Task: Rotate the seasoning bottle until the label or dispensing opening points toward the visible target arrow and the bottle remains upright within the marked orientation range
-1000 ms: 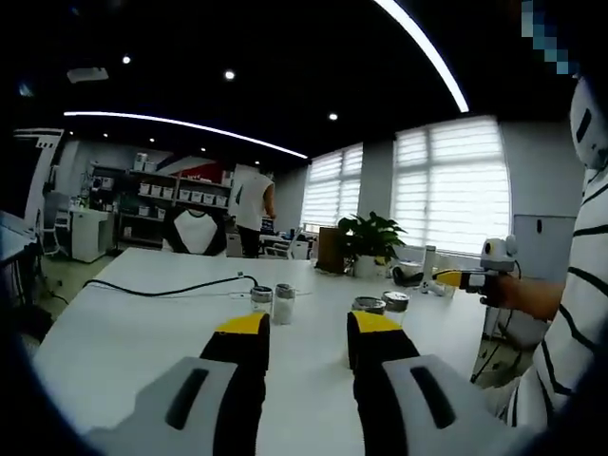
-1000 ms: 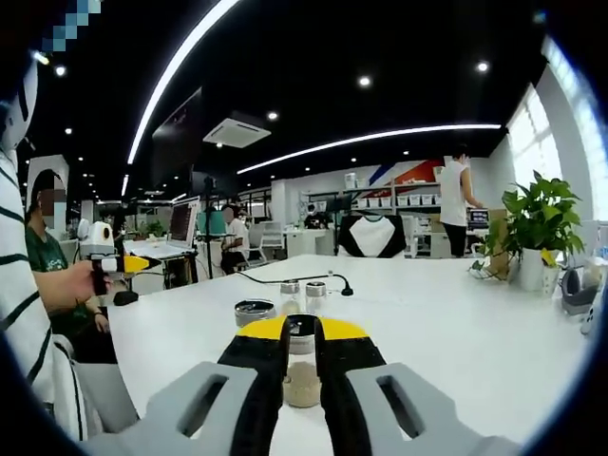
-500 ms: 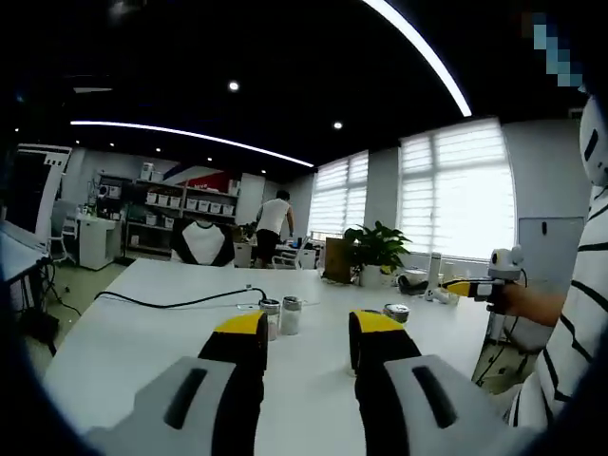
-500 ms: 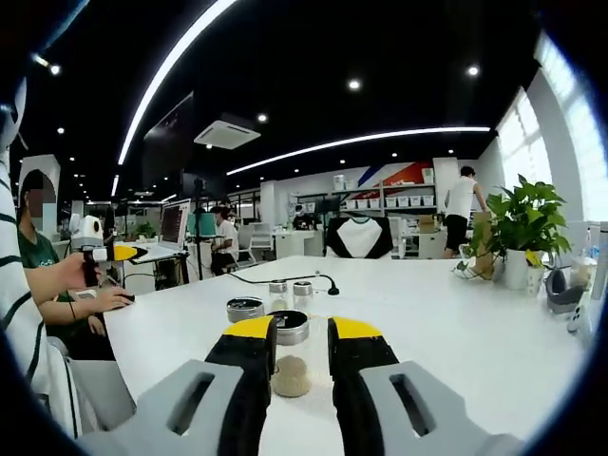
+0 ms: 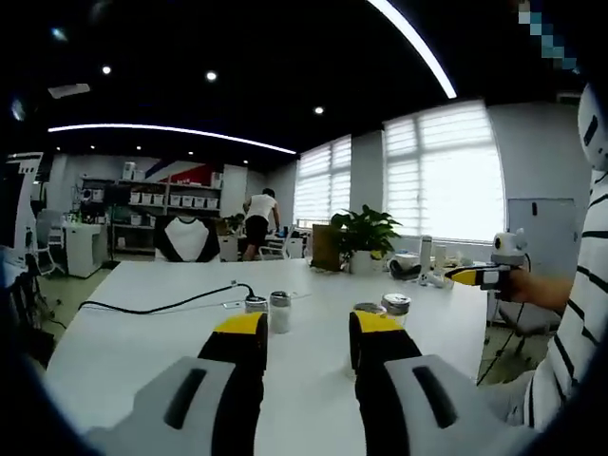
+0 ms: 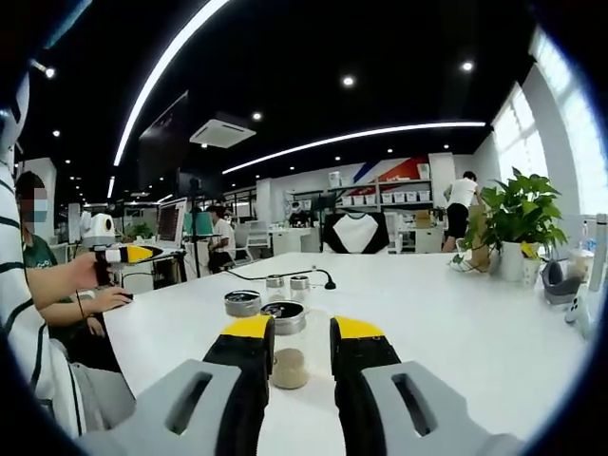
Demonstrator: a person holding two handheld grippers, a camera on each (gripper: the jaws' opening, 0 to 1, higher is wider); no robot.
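A clear glass seasoning bottle [image 6: 283, 332] with a dark-topped metal lid and pale seasoning at its bottom stands upright on the white table [image 6: 456, 332]. It sits in the gap between the yellow-tipped jaws of my right gripper [image 6: 301, 331], which is open, with space showing beside the glass. My left gripper [image 5: 306, 328] is open over bare table with nothing between its jaws. Two lidded bottles [image 5: 380, 307] stand just past its right jaw. In the left gripper view a hand holds the right gripper [image 5: 475, 276] at the right. No target arrow is visible to me.
A second lidded bottle [image 6: 242, 302] stands left of the first. Two small shakers [image 6: 287, 283] stand farther back beside a black cable [image 5: 152, 306]. A potted plant [image 6: 513, 223] and small items line the far right edge. A seated person [image 6: 47, 275] holds the left gripper [image 6: 123, 255].
My right gripper's jaws, shut on the seasoning bottle a second ago, have spread apart and let it go. Both views have shifted slightly; the bottles stand where they were.
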